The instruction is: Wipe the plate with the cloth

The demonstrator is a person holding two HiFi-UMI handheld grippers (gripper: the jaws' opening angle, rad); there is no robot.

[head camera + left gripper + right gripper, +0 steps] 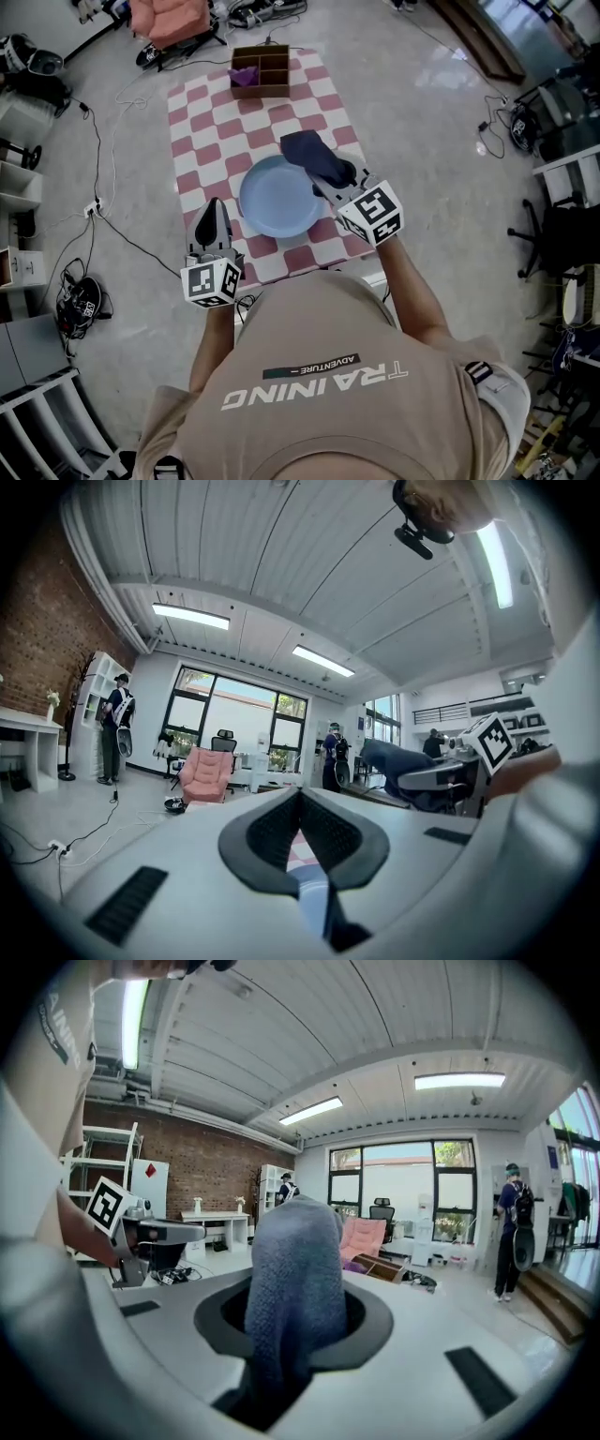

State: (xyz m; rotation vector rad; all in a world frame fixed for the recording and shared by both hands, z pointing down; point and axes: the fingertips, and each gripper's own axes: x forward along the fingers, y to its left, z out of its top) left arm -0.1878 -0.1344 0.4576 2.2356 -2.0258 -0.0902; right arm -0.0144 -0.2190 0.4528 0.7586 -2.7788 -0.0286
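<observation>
A round blue plate (277,199) lies on the red-and-white checked tablecloth (211,127). My right gripper (330,181) is shut on a dark blue cloth (315,156), which hangs in the air over the plate's far right rim. In the right gripper view the cloth (294,1274) fills the gap between the jaws and hides their tips. My left gripper (213,210) hovers just left of the plate, shut and empty; its jaws (300,795) meet at the tips, with a strip of plate (310,894) showing below them.
A brown divided box (262,69) holding something purple (246,75) stands at the table's far end. A pink armchair (169,17) and cables (98,202) are on the floor beyond and to the left. People stand far off by the windows (335,755).
</observation>
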